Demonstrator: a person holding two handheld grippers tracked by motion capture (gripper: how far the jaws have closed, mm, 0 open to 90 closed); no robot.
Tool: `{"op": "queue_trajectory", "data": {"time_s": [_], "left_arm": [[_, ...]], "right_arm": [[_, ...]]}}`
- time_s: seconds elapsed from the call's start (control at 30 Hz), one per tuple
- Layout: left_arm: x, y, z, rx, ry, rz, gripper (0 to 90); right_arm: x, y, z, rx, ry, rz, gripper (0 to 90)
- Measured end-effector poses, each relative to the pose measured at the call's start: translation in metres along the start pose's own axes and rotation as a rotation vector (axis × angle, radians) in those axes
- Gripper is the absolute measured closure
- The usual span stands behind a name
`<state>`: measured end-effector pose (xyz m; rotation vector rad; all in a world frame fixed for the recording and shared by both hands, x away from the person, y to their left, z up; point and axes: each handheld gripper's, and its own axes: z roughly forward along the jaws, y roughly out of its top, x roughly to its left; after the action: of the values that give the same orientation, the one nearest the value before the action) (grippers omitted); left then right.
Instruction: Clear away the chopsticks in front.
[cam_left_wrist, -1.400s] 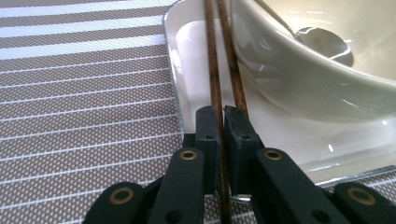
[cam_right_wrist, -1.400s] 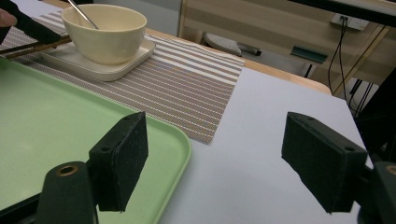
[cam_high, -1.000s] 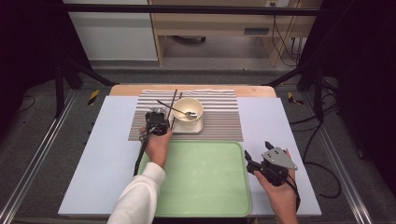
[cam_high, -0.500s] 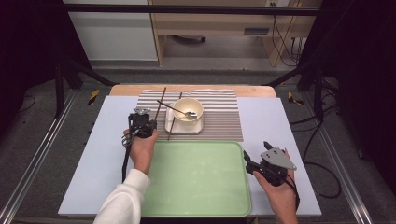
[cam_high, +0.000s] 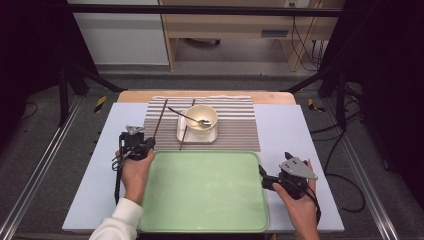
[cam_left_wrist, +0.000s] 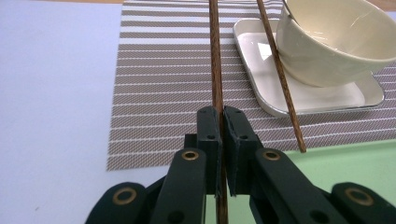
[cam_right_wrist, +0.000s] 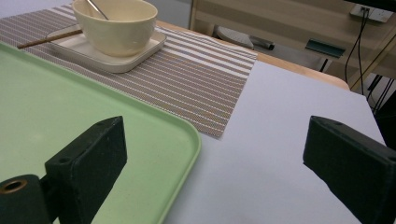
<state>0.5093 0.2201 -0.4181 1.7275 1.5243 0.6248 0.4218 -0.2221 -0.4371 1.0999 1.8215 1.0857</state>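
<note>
Already one chopstick (cam_left_wrist: 215, 60) is clamped in the left gripper (cam_left_wrist: 221, 122).
It should be kept level over the mat's (cam_high: 235, 132) left edge; right gripper (cam_right_wrist: 224, 154) fingers, just spread, stand released astride the tray's (cam_right_wrist: 186, 133) rim.

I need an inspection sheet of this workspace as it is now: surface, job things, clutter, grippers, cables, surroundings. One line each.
Surface: pale table top with a striped placemat and a green tray, nothing on the tray.
Job's things: one chopstick clamped in the left gripper; second chopstick leaning on the white square plate; bowl with spoon on that plate.
Clutter: nothing seen.
Grippers: left shut on the chopstick; right gripper open, holding nothing, jaws just opened wider, astride the tray's corner.
Cables: one trails from the left gripper; more on the floor at right.
Surroundings: wooden furniture behind, dark frame legs.
</note>
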Motion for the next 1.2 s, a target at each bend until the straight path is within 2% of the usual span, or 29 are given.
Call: {"op": "queue_trajectory", "data": {"time_s": [0.17, 0.37, 0.43, 0.53, 0.6, 0.83, 0.93, 1.03, 1.2], "left_arm": [[0.001, -0.003, -0.009, 0.003, 0.003, 0.006, 85.6], [-0.006, -0.007, -0.015, 0.022, 0.007, 0.023, 85.6], [-0.005, -0.007, -0.015, 0.029, 0.005, 0.0, 85.6], [-0.007, -0.007, -0.016, 0.021, -0.003, 0.005, 85.6], [-0.008, -0.008, -0.016, 0.02, -0.017, -0.006, 85.6], [-0.01, -0.011, -0.025, 0.018, -0.001, -0.008, 85.6], [-0.013, -0.015, -0.033, 0.024, -0.003, -0.032, 85.6], [-0.018, -0.019, -0.037, 0.038, 0.018, -0.005, 85.6], [-0.018, -0.028, -0.046, 0.028, 0.009, -0.021, 85.6]], "right_arm": [[0.0, 0.001, 0.001, -0.004, -0.004, -0.005, 6.4], [-0.002, 0.001, 0.0, -0.007, -0.004, -0.001, 6.3], [-0.002, 0.001, 0.0, -0.013, -0.004, 0.002, 6.3], [-0.002, 0.001, 0.001, -0.016, -0.011, -0.011, 6.3], [-0.002, 0.0, 0.001, -0.013, -0.015, -0.016, 6.3], [-0.001, 0.002, 0.002, -0.016, -0.011, -0.011, 6.3], [0.004, 0.003, 0.002, -0.015, 0.004, -0.024, 6.3], [0.007, 0.003, 0.001, -0.01, 0.01, -0.043, 6.2], [0.01, 0.004, -0.001, -0.006, 0.006, -0.058, 6.0]]}}
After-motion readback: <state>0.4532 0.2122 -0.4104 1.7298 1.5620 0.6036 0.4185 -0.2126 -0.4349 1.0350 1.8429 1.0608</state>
